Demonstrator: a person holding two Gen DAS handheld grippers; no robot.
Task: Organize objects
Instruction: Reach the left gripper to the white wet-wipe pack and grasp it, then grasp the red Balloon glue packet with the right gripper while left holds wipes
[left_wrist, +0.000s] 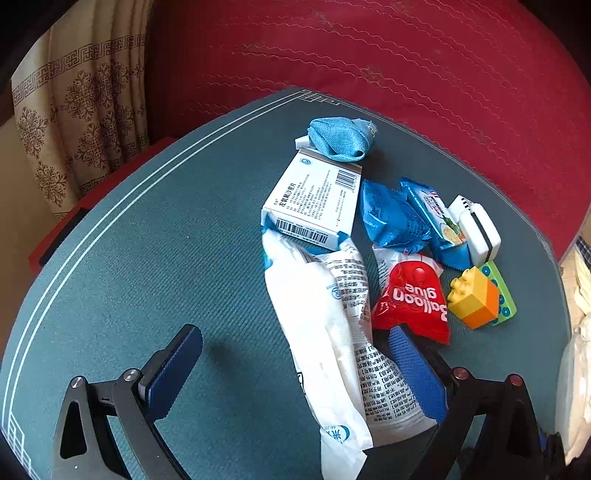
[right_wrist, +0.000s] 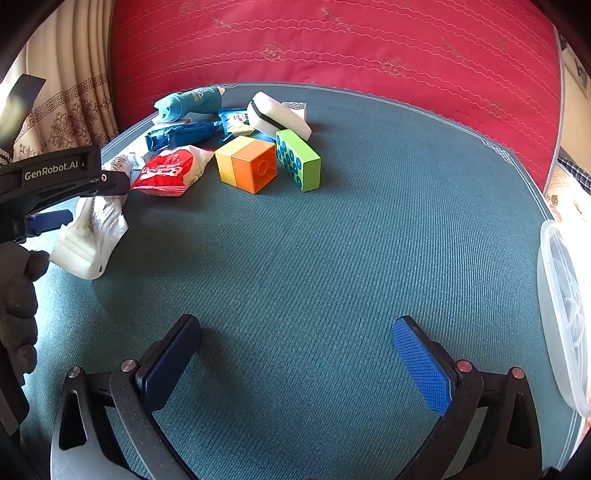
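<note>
Left tongs (left_wrist: 295, 369) gape wide around the white pouch (left_wrist: 325, 332), its lower end cut off. Right tongs (right_wrist: 295, 365) gape over bare surface (right_wrist: 332, 240); a clear container (right_wrist: 565, 314) is cropped at its right edge.

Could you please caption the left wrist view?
Open left gripper straddles a white packet beside a cluttered pile on the green mat.

A home, likely a bedroom: a red quilted mattress (right_wrist: 332, 48) fills the top, patterned curtains (left_wrist: 81, 110) hang upper left, household clutter on a teal mat (right_wrist: 295, 240).
</note>
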